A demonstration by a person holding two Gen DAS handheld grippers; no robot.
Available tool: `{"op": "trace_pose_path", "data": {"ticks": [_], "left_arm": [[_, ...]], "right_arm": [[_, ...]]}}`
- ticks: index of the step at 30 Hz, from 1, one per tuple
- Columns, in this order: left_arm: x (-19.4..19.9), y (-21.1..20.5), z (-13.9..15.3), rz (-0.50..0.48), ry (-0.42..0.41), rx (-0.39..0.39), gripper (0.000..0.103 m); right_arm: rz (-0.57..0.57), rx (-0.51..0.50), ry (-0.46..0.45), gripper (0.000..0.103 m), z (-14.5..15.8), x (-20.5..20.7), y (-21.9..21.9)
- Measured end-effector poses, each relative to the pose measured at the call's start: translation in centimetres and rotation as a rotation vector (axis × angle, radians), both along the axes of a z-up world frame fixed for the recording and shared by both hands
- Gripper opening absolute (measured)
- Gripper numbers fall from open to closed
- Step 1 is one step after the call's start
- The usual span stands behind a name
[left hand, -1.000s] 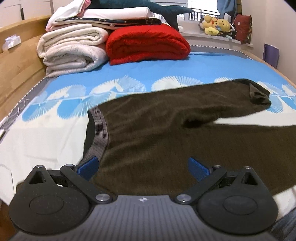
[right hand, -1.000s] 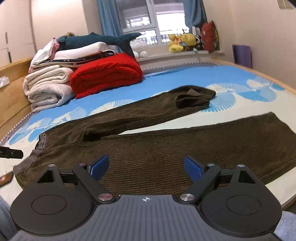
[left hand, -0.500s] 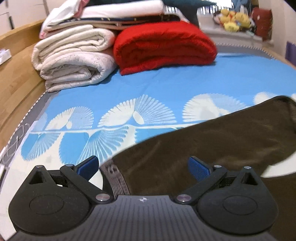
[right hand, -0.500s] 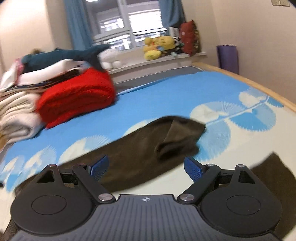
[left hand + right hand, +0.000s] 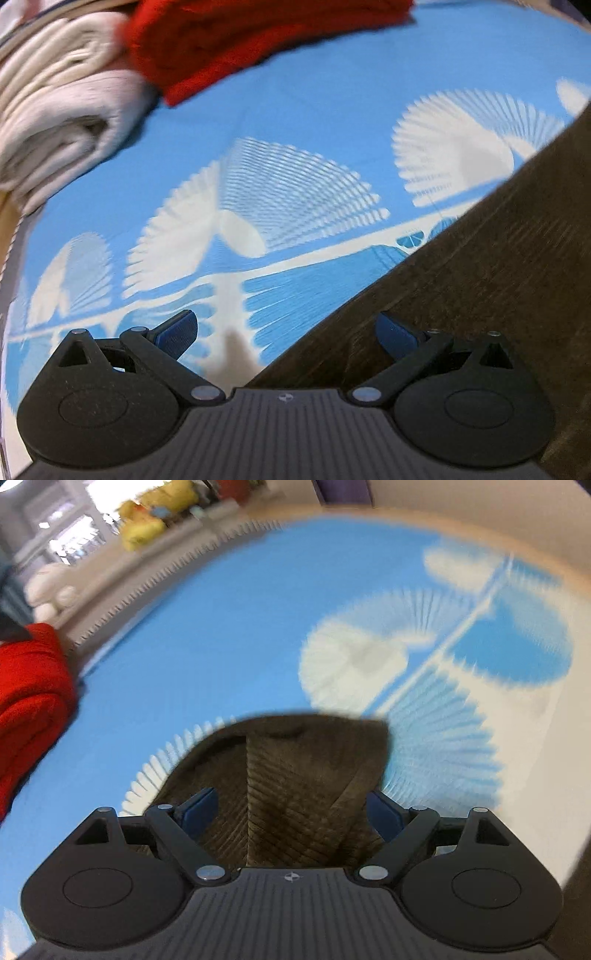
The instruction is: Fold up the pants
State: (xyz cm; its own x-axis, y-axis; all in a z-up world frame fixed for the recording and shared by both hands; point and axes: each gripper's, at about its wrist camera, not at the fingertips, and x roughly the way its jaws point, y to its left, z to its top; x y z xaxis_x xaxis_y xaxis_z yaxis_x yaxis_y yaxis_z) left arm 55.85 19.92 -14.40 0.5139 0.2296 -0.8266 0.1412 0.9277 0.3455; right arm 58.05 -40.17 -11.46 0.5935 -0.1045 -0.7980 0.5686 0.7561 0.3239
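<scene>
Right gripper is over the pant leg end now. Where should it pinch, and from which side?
Take the pants at the cuff's far edge, coming straight down with the open right gripper. The cuff lies crumpled and folded between its fingers, so pinch through both layers.

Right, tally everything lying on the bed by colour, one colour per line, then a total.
Brown: 1, the pants
Red: 1, a folded blanket
White/cream: 1, a folded blanket; more may be out of frame.
Total: 3 on the bed
</scene>
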Motion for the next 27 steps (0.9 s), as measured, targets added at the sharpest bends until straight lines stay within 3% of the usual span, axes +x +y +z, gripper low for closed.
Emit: {"op": "trace_pose_path", "data": {"ticks": [4, 5, 6, 7, 8, 9, 10, 12, 15, 18, 21, 24, 27], "left_arm": [[0.3, -1.2, -1.3, -0.043, -0.017, -0.011, 0.1], [0.3, -1.2, -1.2, -0.051, -0.011, -0.035, 0.088], [0.2, -1.0, -0.9, -0.061, 0.01, -0.096, 0.051], [0.0, -0.9, -0.4, -0.086, 0.039, -0.175, 0.026], [-0.2, -1.2, 0.0, -0.088, 0.046, -0.191, 0.02], [-0.6, -1.9, 0.3, -0.093, 0.02, -0.148, 0.003], [-1.0, -2.5, 0.6, -0.106, 0.011, -0.11, 0.002], [-2.2, -3.2, 1.5, -0.107, -0.023, -0.076, 0.002], [-4.6, -2.9, 4.9, -0.075, -0.09, -0.135, 0.002], [-10.0, -3.2, 8.8, -0.083, -0.163, -0.172, 0.002], [-17.4, -4.0, 10.9, -0.102, -0.193, -0.21, 0.002], [-25.2, -4.6, 9.9, -0.085, -0.134, -0.279, 0.0], [-31.2, -4.9, 6.1, -0.027, -0.025, -0.29, 0.0]], "right_arm": [[-0.038, -0.025, 0.066, 0.093, -3.5, 2.3, 0.4], [-0.037, -0.053, 0.077, 0.094, -4.0, 2.8, 0.8], [-0.036, -0.082, 0.085, 0.091, -4.4, 3.1, 1.1], [-0.042, -0.119, 0.088, 0.082, -4.5, 3.3, 1.6], [-0.049, -0.151, 0.083, 0.074, -4.4, 3.3, 2.0], [-0.042, -0.18, 0.076, 0.047, -4.2, 3.2, 2.4], [-0.024, -0.197, 0.056, 0.025, -4.0, 3.1, 2.7], [-0.007, -0.205, 0.03, 0.019, -3.1, 2.7, 2.9], [-0.03, -0.206, -0.048, 0.017, -0.2, 1.2, 2.4], [-0.008, -0.16, -0.179, 0.011, 4.6, -2.0, 1.1], [0.053, -0.163, -0.34, 0.011, 10.2, -7.6, -1.4], [0.08, -0.135, -0.401, 0.011, 12.4, -15.0, -5.1], [0.022, -0.139, -0.374, 0.012, 10.7, -23.3, -9.0]]}}
